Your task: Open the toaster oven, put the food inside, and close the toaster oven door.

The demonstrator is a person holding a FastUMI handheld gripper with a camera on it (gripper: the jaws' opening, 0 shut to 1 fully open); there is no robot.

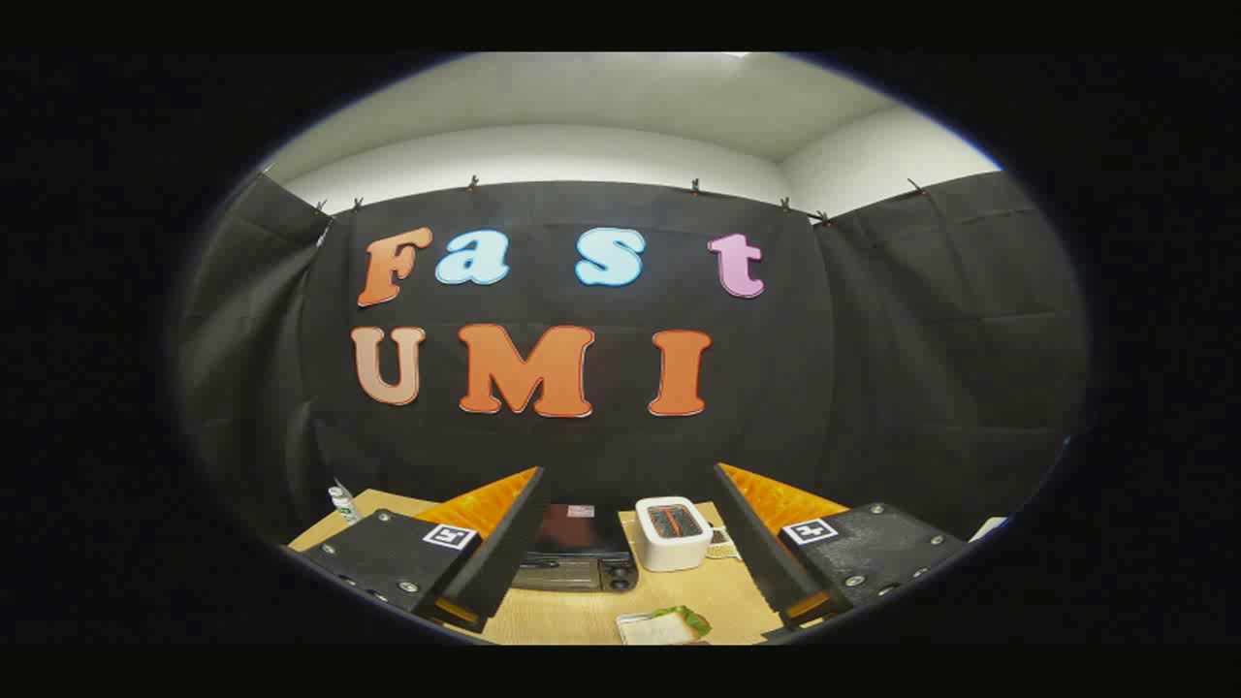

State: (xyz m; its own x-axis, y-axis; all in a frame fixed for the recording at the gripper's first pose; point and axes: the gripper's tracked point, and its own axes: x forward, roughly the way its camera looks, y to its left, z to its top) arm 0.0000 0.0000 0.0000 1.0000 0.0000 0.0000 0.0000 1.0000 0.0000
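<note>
A small bottle (341, 504) stands far left on the surface (572, 616). The gripper (628, 543) hangs high, fingers spread wide and empty. Between them sits the toaster oven (580, 562), door closed, a white toaster (673, 533) beside it, the food (669, 625) nearest. Opening comes first: descend toward the door.

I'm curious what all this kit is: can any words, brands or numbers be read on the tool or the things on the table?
No text is readable.
Tool, open, holding nothing: a square black-and-white marker behind each finger, a pattern without words.
Toaster oven, beyond the fingers: sticker on top, too blurred.
Bottle: label too small.
White toaster, food: no text seen.
</note>
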